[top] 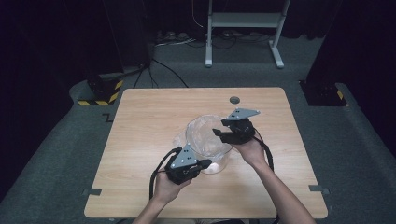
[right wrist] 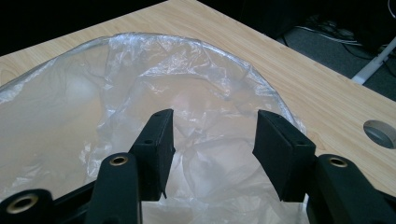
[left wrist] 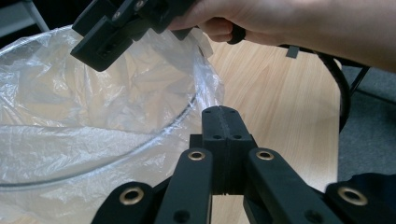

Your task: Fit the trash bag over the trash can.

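On the wooden surface [top: 149,140] stands a clear bowl [top: 208,140] lined with a thin plastic bag [right wrist: 140,93]. Left gripper [left wrist: 223,126] sits beside the rim, fingers pressed together with no film visibly between them. Right gripper [right wrist: 212,140] hovers over the bag, fingers apart.

The glass bowl [top: 208,140] lined with a plastic bag [right wrist: 116,93] stands in the middle of the table [top: 140,121], between the left gripper [top: 205,163] and the right gripper [top: 218,134], and blocks the direct way between them. Bare wood lies all around it, and the bowl's mouth is open from above.
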`<act>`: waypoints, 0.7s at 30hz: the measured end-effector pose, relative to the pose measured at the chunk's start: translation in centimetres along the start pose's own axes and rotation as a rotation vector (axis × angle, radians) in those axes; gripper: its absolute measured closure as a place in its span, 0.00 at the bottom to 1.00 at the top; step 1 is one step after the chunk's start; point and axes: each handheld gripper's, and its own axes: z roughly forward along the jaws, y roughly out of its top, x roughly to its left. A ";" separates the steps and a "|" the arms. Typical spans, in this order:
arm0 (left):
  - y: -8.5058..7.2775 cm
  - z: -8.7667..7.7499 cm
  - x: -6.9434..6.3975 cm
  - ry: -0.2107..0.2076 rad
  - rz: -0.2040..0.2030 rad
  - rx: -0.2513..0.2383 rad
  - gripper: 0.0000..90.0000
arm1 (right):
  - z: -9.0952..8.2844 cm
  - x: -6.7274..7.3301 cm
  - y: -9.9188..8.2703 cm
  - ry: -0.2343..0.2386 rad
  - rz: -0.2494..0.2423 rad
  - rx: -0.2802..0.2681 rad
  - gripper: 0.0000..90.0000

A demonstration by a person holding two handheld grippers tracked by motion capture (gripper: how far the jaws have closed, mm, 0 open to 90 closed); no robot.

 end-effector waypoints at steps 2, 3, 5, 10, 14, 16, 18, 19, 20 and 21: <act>-0.3 0.1 -0.2 0.000 0.013 -0.004 1.00 | 0.0 0.0 0.0 0.002 0.001 -0.001 0.53; -0.4 0.1 -0.2 0.000 0.017 -0.003 1.00 | 0.0 0.0 0.0 0.004 0.001 -0.003 0.53; -0.7 0.3 -0.3 0.007 0.017 0.008 0.94 | -0.1 0.1 -0.1 0.006 0.002 -0.007 0.53; -1.7 0.9 0.5 0.019 -0.023 0.037 0.86 | -0.1 0.0 -0.1 0.007 0.002 -0.009 0.53; -2.2 0.6 0.8 -0.012 -0.076 0.055 0.70 | -0.1 0.0 -0.1 0.006 0.001 -0.009 0.53; -2.1 0.1 0.9 -0.031 -0.086 0.031 0.62 | -0.1 0.1 -0.1 0.007 0.000 -0.009 0.53; -1.8 -1.0 0.8 -0.023 -0.083 -0.017 0.59 | -0.1 0.1 -0.1 0.005 0.000 -0.008 0.53; -1.6 -1.6 0.8 -0.009 -0.082 -0.039 0.54 | -0.1 0.2 0.0 0.003 -0.005 -0.007 0.53; -1.4 -2.2 1.0 0.005 -0.085 -0.058 0.54 | -0.1 0.2 0.0 0.003 -0.005 -0.007 0.53; -1.2 -2.6 1.2 0.022 -0.090 -0.075 0.53 | -0.1 0.3 0.0 0.003 -0.008 -0.008 0.53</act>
